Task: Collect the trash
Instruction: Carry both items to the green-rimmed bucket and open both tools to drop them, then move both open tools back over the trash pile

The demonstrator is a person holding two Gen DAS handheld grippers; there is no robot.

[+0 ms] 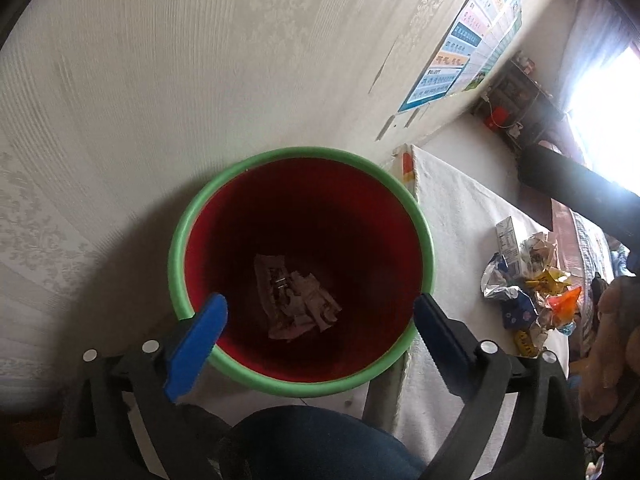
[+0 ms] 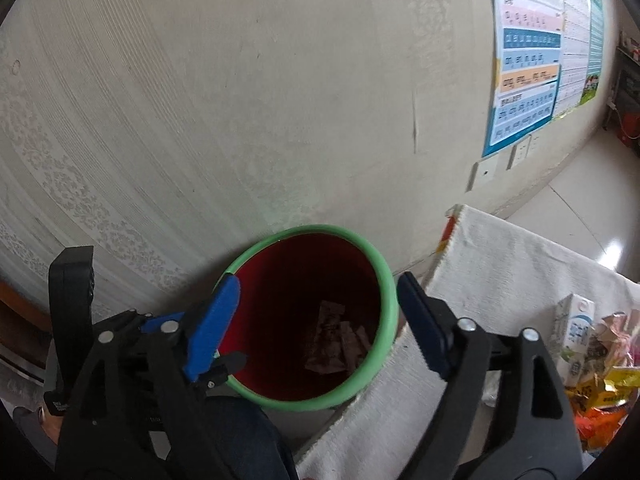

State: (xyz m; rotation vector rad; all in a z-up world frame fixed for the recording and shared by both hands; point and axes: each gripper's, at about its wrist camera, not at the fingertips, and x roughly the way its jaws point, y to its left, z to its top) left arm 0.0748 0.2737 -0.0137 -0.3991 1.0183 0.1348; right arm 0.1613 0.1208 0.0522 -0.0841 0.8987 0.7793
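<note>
A red bin with a green rim [image 1: 188, 224] stands against the wall, and crumpled wrappers [image 1: 296, 300] lie at its bottom. My left gripper [image 1: 320, 312] hangs over the bin's mouth, open wide, nothing between its blue fingers [image 1: 196, 340]. My right gripper [image 2: 320, 312] is also open and empty above the bin [image 2: 390, 296], with wrappers [image 2: 334, 340] visible inside. A heap of trash [image 1: 532, 280], a small carton and colourful wrappers, lies on the white cloth to the right; the heap [image 2: 600, 364] also shows in the right wrist view.
The white cloth [image 1: 452, 216] covers a low table beside the bin. A patterned wall [image 2: 240, 120] with posters [image 2: 524, 60] stands behind. A dark-clad knee [image 1: 320, 444] is below the bin. A hand and the other gripper's handle [image 1: 580, 188] are at the right.
</note>
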